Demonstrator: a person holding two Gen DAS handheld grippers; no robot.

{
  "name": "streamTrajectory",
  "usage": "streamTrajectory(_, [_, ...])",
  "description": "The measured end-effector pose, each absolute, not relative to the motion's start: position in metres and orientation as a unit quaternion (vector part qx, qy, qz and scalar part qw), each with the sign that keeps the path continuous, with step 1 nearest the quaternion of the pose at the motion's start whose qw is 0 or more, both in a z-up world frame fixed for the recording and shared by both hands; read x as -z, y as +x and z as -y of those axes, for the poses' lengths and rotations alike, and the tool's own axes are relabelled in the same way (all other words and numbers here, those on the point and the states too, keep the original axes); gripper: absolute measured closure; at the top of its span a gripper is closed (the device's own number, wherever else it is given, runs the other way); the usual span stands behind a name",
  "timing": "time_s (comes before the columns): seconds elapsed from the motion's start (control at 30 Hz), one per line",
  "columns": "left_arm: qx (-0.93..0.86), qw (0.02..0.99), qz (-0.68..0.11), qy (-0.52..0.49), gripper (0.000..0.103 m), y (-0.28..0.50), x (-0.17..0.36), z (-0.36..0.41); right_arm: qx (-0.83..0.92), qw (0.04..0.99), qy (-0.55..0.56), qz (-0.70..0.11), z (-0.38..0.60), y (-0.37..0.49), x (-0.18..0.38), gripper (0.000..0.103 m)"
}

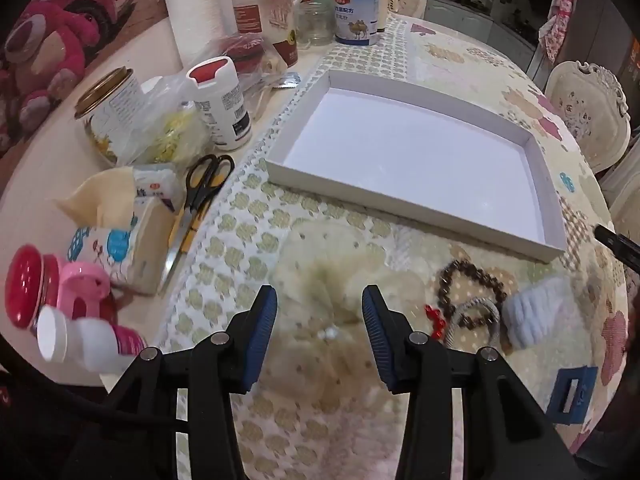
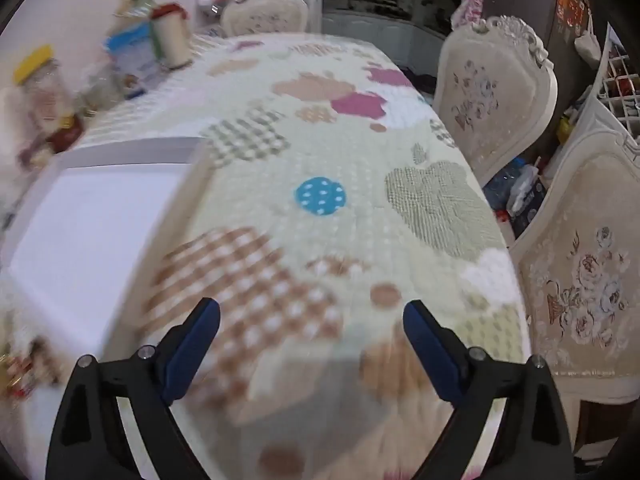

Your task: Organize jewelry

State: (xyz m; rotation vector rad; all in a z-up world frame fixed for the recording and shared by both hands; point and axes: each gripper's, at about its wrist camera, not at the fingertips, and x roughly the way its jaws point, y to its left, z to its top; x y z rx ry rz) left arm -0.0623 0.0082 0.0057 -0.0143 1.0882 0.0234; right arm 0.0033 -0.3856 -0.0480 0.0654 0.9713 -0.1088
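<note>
A shallow white box point(image 1: 280, 166) lies empty on the patterned tablecloth in the left wrist view. In front of its near right corner lies a brown bead bracelet point(image 1: 460, 276), with a grey braided band point(image 1: 474, 304), small red pieces point(image 1: 436, 320) and a white fluffy scrunchie point(image 1: 536, 316) beside it. A tiny white item point(image 1: 330, 334) rests between my left gripper's point(image 1: 319, 300) open fingers, untouched. My right gripper point(image 2: 312, 312) is open wide over bare cloth, nothing between its fingers, with the white box point(image 2: 128, 152) blurred to its left. Its black tip point(image 1: 616, 240) pokes in at the right edge of the left wrist view.
Black-handled scissors point(image 1: 200, 188), a tissue pack point(image 1: 120, 240), bottles point(image 1: 224, 108), jars and cans point(image 1: 356, 8) crowd the table's left and back. A blue block point(image 1: 570, 396) sits at the near right. Upholstered chairs point(image 2: 492, 92) stand along the table's right edge.
</note>
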Motion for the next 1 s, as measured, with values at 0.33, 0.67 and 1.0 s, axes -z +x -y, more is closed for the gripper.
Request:
streamTrajectory(0.33, [0.013,0.856,-0.517,-0.011,0.061,-0.096,-0.018,0.03,0.017,0.893,0.039,-0.447,0.342,-0.103,-0.003,0.007])
streamTrajectory(0.67, [0.014,0.876,-0.483,0.002,0.066,-0.133,-0.035,0.042,-0.015,0.91,0.021,-0.414,0.303,-0.15,-0.034,0.007])
streamTrajectory(1.0, [0.01,0.88,-0.475,0.006,0.066,-0.176,-0.032,0.049,-0.043,0.912,0.016,-0.407,0.286,-0.171,-0.045,0.007])
